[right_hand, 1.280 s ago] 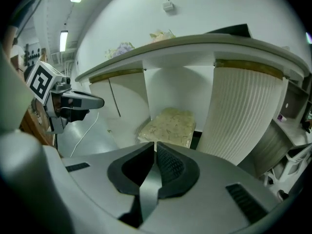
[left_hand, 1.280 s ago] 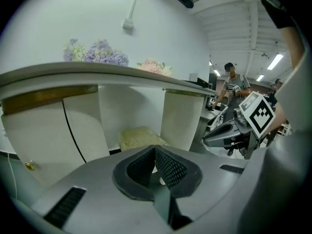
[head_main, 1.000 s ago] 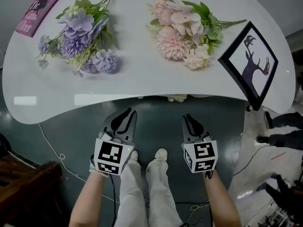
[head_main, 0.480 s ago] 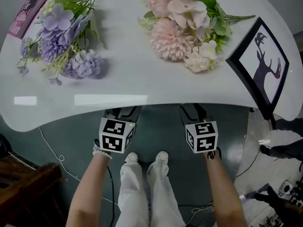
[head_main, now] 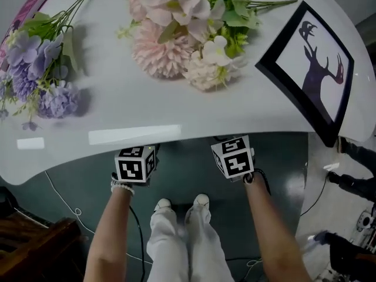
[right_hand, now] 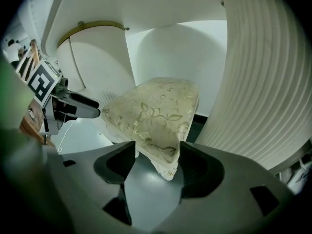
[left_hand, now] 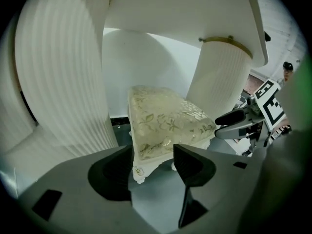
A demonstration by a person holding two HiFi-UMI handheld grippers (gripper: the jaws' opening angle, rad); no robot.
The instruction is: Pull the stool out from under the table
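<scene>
no words or numbers can be read anywhere.

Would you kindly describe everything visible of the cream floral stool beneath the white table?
The low stool has a cream, gold-floral brocade cushion on a white carved frame with short legs. It stands upright on the grey floor between two ribbed white table columns. The left gripper and right gripper face its near corners, jaws opening, touching nothing.

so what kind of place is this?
Probably a staged home-style set in a studio or lab: a glossy white table dressed with a pink bouquet and a framed deer print, a brocade stool tucked beneath, and loose cables on the floor.
</scene>
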